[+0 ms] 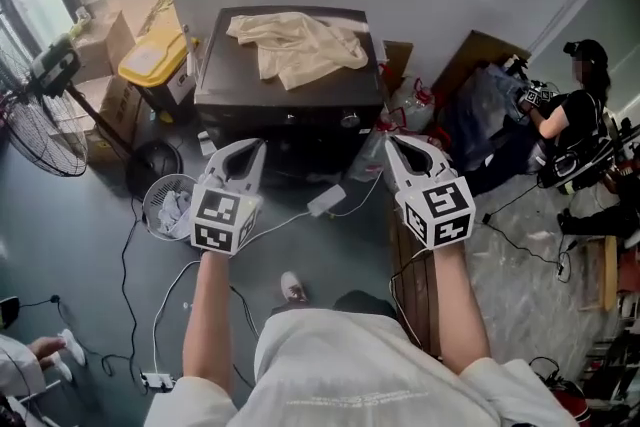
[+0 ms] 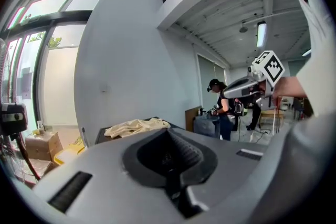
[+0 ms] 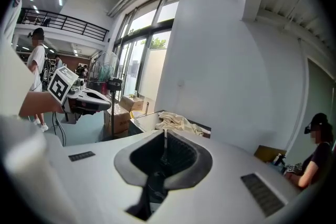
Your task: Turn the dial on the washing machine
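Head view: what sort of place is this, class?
Probably a workshop or test lab rather than a home laundry: the washing machine stands on a grey floor strewn with cables, beside cardboard boxes and a standing fan.

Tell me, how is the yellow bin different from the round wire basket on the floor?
The yellow bin is boxy and covered by its lid; the wire basket is round and open-topped. The yellow bin stands back by the wall; the wire basket sits nearer, with crumpled stuff inside. Both stand on the floor left of the washing machine.
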{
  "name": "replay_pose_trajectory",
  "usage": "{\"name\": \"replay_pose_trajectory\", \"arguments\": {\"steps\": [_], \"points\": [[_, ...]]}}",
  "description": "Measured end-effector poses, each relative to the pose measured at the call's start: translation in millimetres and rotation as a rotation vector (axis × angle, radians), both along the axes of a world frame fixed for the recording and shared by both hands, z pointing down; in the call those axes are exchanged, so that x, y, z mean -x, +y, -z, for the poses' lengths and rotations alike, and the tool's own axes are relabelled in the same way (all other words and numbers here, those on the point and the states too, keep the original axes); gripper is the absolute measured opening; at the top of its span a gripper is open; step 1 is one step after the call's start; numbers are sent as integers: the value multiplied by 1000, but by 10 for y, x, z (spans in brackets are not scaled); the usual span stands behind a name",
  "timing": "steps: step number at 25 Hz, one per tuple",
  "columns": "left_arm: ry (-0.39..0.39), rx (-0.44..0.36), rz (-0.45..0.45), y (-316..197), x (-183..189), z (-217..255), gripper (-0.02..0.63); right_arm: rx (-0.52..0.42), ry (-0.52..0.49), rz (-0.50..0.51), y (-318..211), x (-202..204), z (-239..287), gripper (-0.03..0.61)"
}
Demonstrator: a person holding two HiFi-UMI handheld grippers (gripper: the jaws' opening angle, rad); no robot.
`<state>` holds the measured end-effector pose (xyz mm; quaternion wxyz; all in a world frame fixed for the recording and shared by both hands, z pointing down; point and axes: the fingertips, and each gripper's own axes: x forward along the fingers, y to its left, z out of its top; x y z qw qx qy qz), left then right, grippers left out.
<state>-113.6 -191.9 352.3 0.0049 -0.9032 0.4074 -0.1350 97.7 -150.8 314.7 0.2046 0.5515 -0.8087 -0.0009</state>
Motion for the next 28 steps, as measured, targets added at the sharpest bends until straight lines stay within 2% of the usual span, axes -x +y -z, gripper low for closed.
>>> {"name": "replay_pose_trajectory", "arguments": {"steps": [4, 7, 10, 17, 19, 22, 28], "points": [[-9, 14, -20, -192, -36, -89, 12, 19, -51, -15, -184, -30, -119, 22], [-8, 39, -25, -329, -76, -180, 12, 51, -77, -1, -333, -36, -201, 146], [-27, 57, -22, -436, -134, -272, 12, 80, -108, -3, -521, -121, -336, 170], [-73, 103, 37, -698, -227, -475, 12, 237, -419, -4, -1146, -376, -880, 201], [-77, 125, 62, -789, -256, -528, 12, 278, -430, -25, -1310, -483, -1073, 212], [-76, 160, 92, -934, -302, -639, 12, 338, -393, -45, -1503, -581, -1408, 229], [-75, 227, 132, -1236, -423, -974, 12, 476, -383, -62, -1757, -603, -2152, 243]]}}
